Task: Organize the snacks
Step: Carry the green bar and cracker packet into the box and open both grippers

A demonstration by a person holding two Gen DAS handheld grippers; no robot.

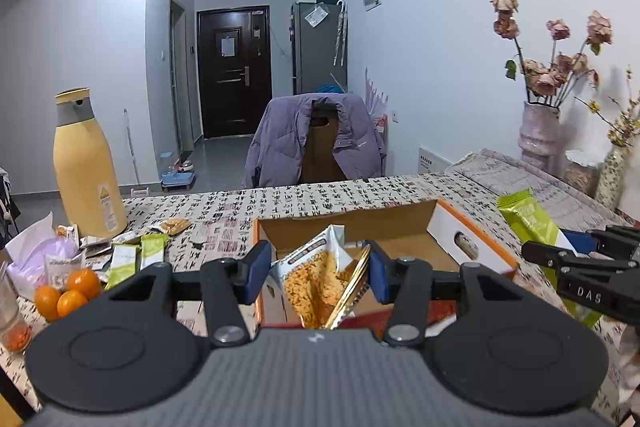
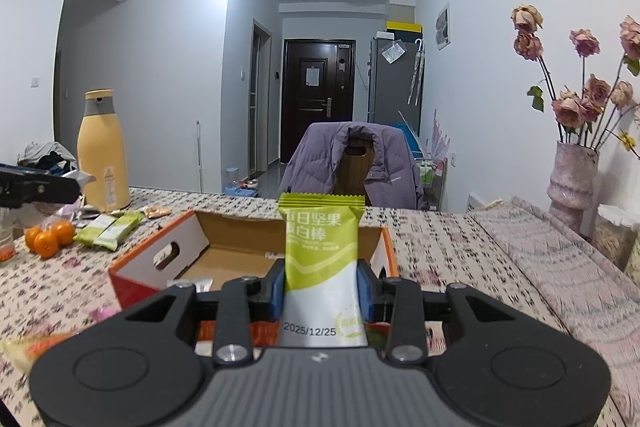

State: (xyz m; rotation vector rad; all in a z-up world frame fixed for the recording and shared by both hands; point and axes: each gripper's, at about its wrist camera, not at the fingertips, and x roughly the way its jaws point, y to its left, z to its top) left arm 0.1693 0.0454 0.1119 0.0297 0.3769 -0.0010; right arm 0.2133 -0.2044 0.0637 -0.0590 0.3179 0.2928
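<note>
Both tools clamped, left tool (image 1: pixel 316 273) on orange snack bag (image 1: pixel 320 279), right tool (image 2: pixel 322 291) on green bar (image 2: pixel 320 247): lower each into box (image 2: pixel 224 247) w/o snagging rim, then release.

**Colours and Patterns on the Snack Table**

The tablecloth (image 1: pixel 320 199) is showing a cream ground printed with black characters and faint red marks. The cardboard box (image 1: pixel 472 247) is showing brown inside, white on its end wall and orange along its edges. The snack bag (image 1: pixel 316 279) is gleaming silver with an orange-yellow speckled picture. The nut bar (image 2: pixel 322 259) is wearing lime green over white, with white lettering and a black date. Both grippers' pads (image 2: pixel 277 287) are showing blue on black arms. The flask (image 1: pixel 86 167) is glowing pale yellow with a grey collar. The tangerines (image 1: pixel 66 293) are shining orange. The jacket (image 2: pixel 320 159) is looking purple, the vase (image 2: pixel 572 179) mottled pink.
</note>
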